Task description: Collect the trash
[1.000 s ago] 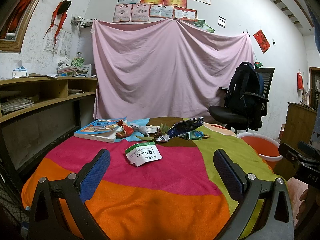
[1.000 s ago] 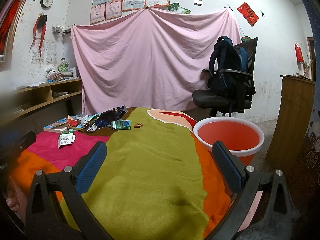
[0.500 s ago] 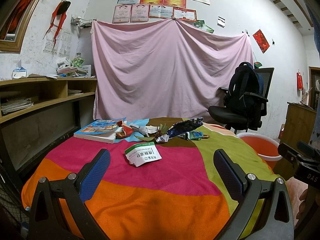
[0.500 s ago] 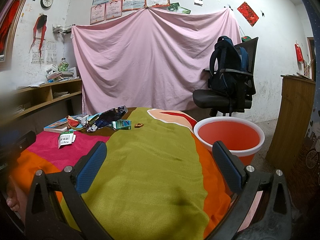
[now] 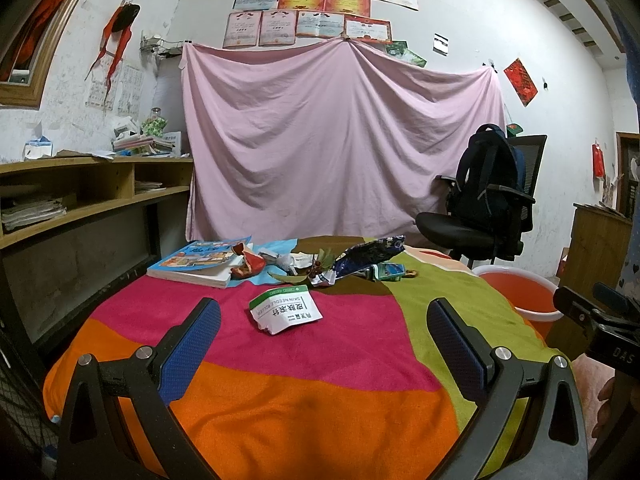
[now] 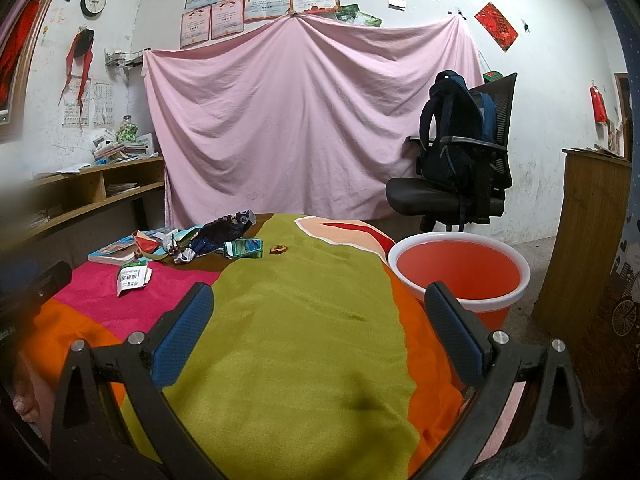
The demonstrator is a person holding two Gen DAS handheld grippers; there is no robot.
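Note:
A white and green paper packet (image 5: pixel 285 309) lies on the colourful cloth, just beyond my open, empty left gripper (image 5: pixel 324 344). Further back lies a pile of trash: a dark blue foil wrapper (image 5: pixel 368 254), a red wrapper (image 5: pixel 248 266), green leaves (image 5: pixel 294 278) and a small green carton (image 5: pixel 388 272). The right wrist view shows the same packet (image 6: pixel 134 280), foil wrapper (image 6: pixel 222 232) and carton (image 6: pixel 244 248) at left, and a small brown scrap (image 6: pixel 279 249). My right gripper (image 6: pixel 318 330) is open and empty above the green cloth. An orange bucket (image 6: pixel 460 268) stands at right.
A book (image 5: pixel 196 264) lies at the table's back left beside the trash. A wooden shelf (image 5: pixel 80 200) runs along the left wall. An office chair with a backpack (image 6: pixel 460 160) stands behind the bucket. A wooden cabinet (image 6: pixel 584 260) is at far right.

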